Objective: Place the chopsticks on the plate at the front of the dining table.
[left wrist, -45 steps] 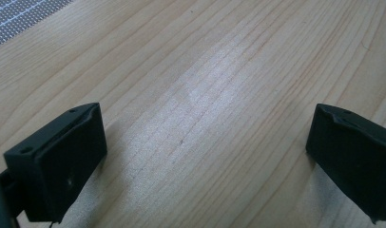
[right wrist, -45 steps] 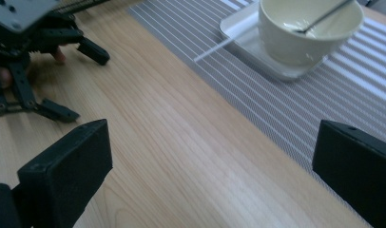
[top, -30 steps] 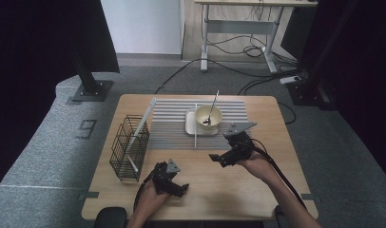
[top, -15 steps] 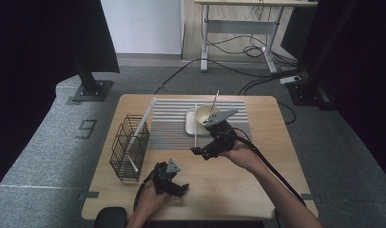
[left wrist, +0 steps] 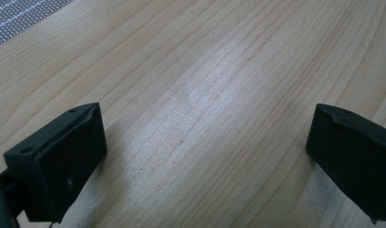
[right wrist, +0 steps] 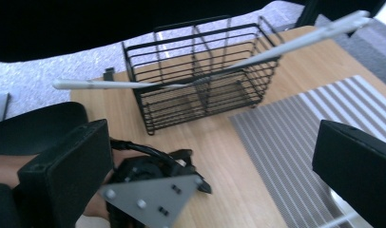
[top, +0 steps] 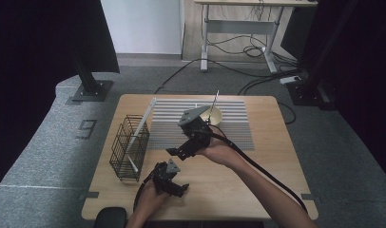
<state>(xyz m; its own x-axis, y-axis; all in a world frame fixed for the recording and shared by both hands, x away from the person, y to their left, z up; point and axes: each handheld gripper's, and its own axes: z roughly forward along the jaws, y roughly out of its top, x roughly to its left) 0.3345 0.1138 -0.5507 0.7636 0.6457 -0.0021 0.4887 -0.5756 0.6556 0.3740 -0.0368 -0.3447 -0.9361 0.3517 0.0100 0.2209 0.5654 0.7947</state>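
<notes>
The black wire basket [top: 129,147] stands on the left part of the pale wooden table [top: 276,142], beside the left edge of the grey striped mat [top: 234,128], and a long white stick-like utensil [top: 142,124] leans in it, its upper end rising over the basket's rim toward the mat. In the right gripper view the basket [right wrist: 200,78] sits ahead of the jaws and a little to their left, well apart from them, with the white utensil [right wrist: 219,66] slanting across its open top. The right gripper [top: 181,151] is held above the table between the basket and the cream-coloured bowl [top: 211,114], which rests on the mat behind it with a thin utensil handle [top: 216,99] sticking up out of it. Its two black jaws are spread wide and pinch nothing. The left gripper [top: 174,185] rests low near the front edge of the table, just in front of the right one and to the right of the basket's near corner. In the left gripper view its jaws are likewise spread far apart with only bare wood between them, and a corner of the striped mat [left wrist: 20,16] shows at the upper left.
</notes>
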